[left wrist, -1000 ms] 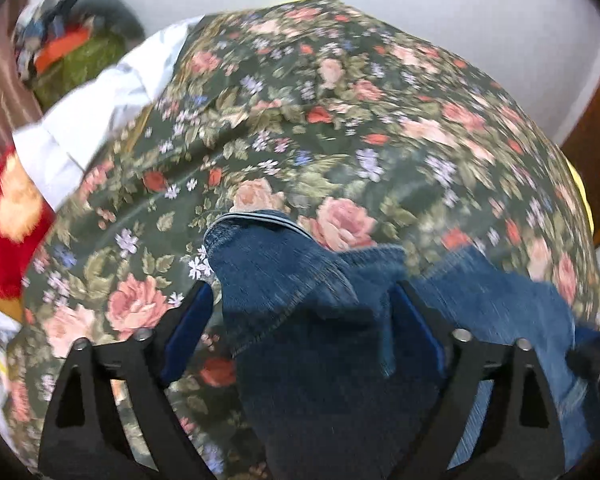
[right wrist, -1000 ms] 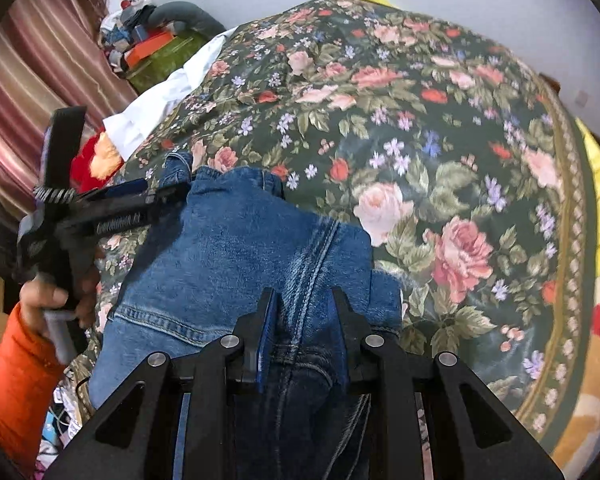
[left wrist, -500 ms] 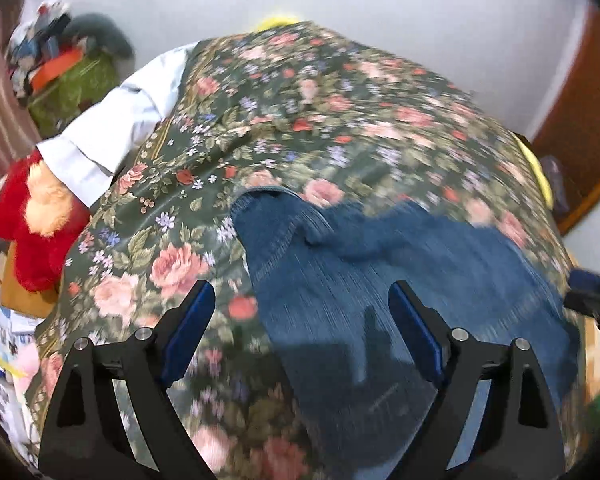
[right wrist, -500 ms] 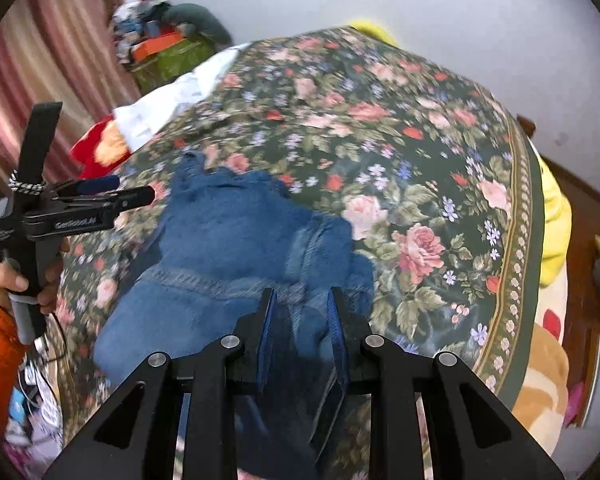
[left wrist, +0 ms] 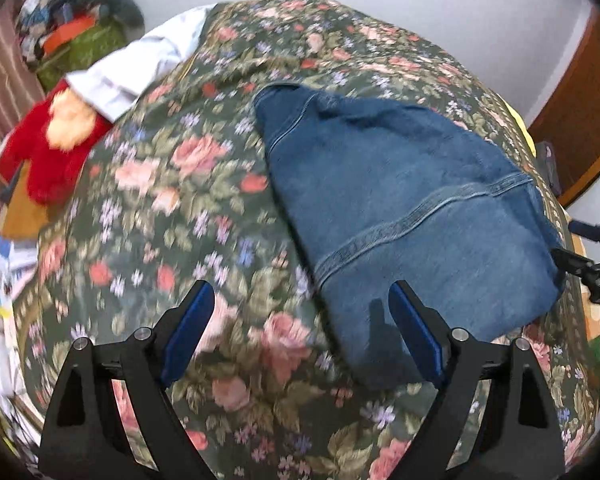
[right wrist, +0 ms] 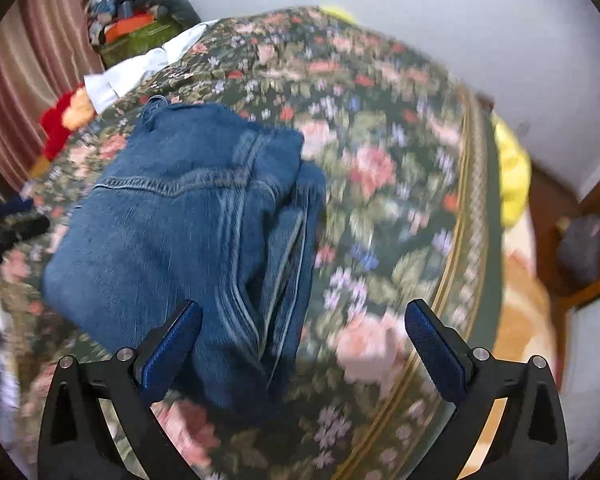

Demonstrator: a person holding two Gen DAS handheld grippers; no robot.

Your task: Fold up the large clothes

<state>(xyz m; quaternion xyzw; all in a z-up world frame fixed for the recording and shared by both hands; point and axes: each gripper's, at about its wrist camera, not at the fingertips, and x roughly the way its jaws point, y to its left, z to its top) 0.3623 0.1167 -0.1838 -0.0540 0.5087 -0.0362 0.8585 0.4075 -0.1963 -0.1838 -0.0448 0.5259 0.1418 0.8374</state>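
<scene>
Folded blue jeans (left wrist: 400, 200) lie on the floral bedspread (left wrist: 180, 200); they also show in the right wrist view (right wrist: 188, 220), with the waistband seam across the top layer. My left gripper (left wrist: 300, 320) is open and empty, held above the bed just left of the jeans' near edge. My right gripper (right wrist: 304, 340) is open and empty, above the jeans' near right corner. The right gripper's tip shows at the right edge of the left wrist view (left wrist: 592, 264).
A red plush toy (left wrist: 48, 144) and a white cloth (left wrist: 132, 72) lie at the bed's far left. A pile of clothes on a green box (right wrist: 136, 28) stands by the curtain. A yellow item (right wrist: 508, 176) hangs off the bed's right side, by brown wooden furniture (left wrist: 580, 112).
My right gripper has opened and let go of the jeans. Both grippers have pulled back and up from the jeans, which now lie folded on the bed.
</scene>
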